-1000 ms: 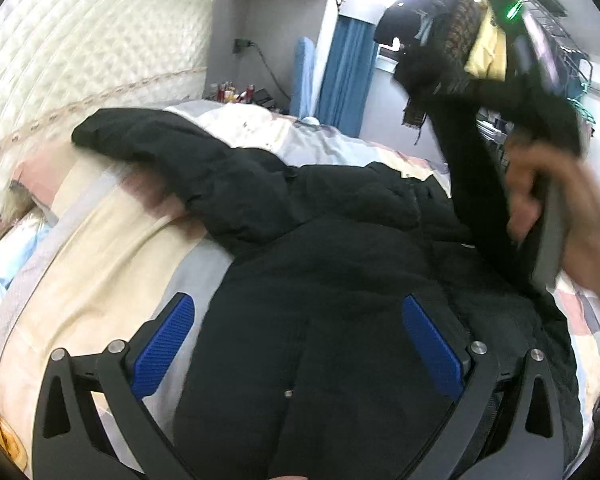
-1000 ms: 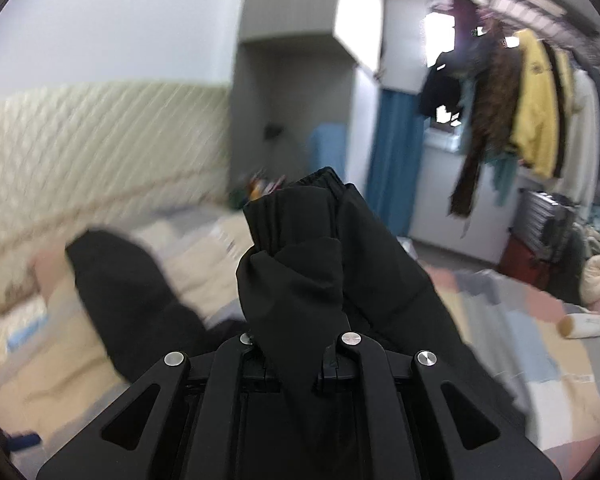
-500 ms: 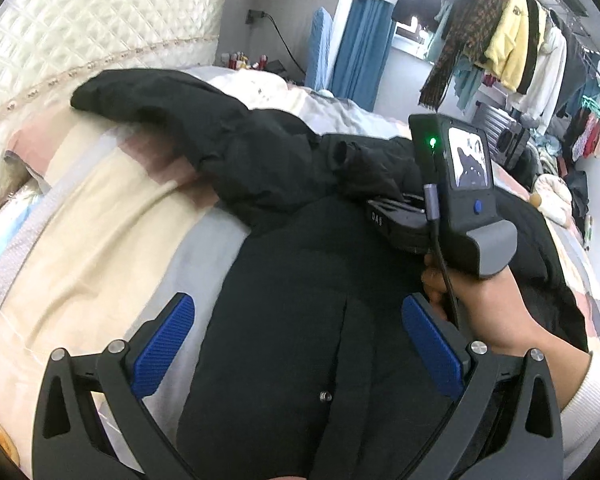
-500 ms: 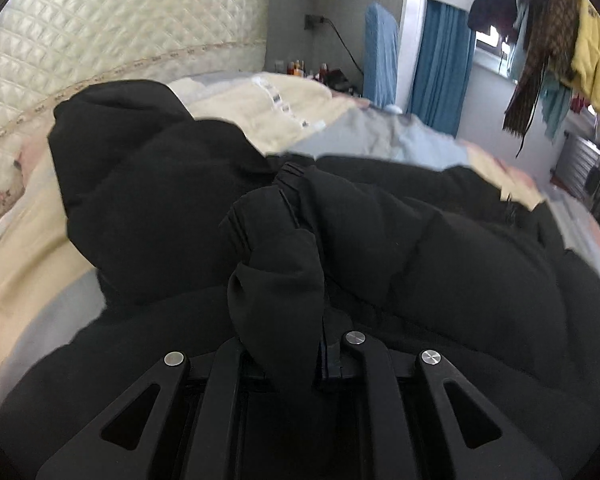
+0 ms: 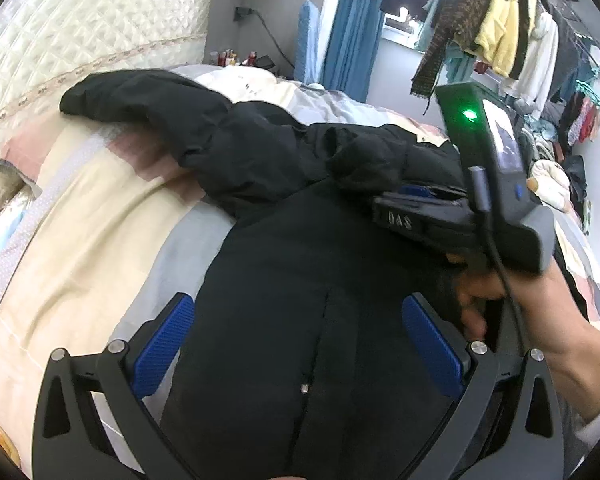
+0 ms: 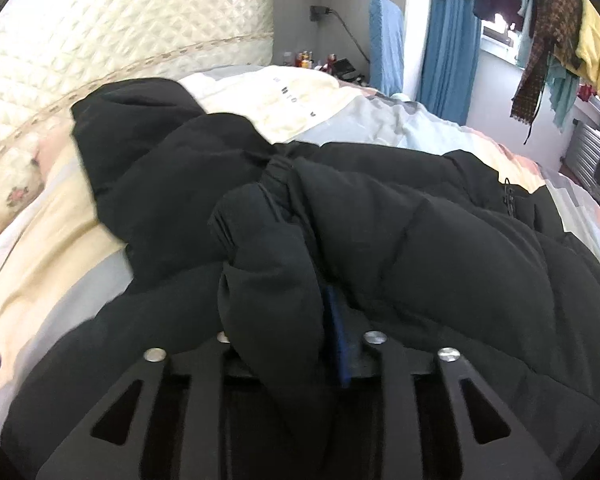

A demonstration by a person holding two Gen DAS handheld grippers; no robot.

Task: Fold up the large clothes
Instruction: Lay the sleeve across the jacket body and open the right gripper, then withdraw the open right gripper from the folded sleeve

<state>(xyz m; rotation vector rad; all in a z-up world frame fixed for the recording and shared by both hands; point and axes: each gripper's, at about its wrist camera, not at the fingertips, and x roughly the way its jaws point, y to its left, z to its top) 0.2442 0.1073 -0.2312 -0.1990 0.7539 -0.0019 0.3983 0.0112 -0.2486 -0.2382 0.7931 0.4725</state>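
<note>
A large black puffer jacket (image 5: 300, 280) lies spread on the bed (image 5: 100, 220), one sleeve (image 5: 148, 108) stretched toward the headboard. My left gripper (image 5: 298, 330) is open, hovering just above the jacket's lower body. My right gripper (image 6: 296, 312) holds the cuff of the other sleeve (image 6: 260, 248), folded across the jacket's chest; its jaws look slightly parted, one blue pad (image 6: 336, 332) showing beside the cloth. The right gripper's body also shows in the left wrist view (image 5: 440, 216), resting low on the jacket.
A quilted cream headboard (image 5: 80, 40) runs along the left. A clothes rack with hanging garments (image 5: 500, 40) stands at the far right. A blue curtain (image 5: 348, 40) and a shelf with small bottles (image 5: 236, 56) are behind the bed.
My right gripper swung the sleeve down from high in the air and laid it across the jacket's chest. Its jaws have begun to part. My left gripper stayed open over the jacket.
</note>
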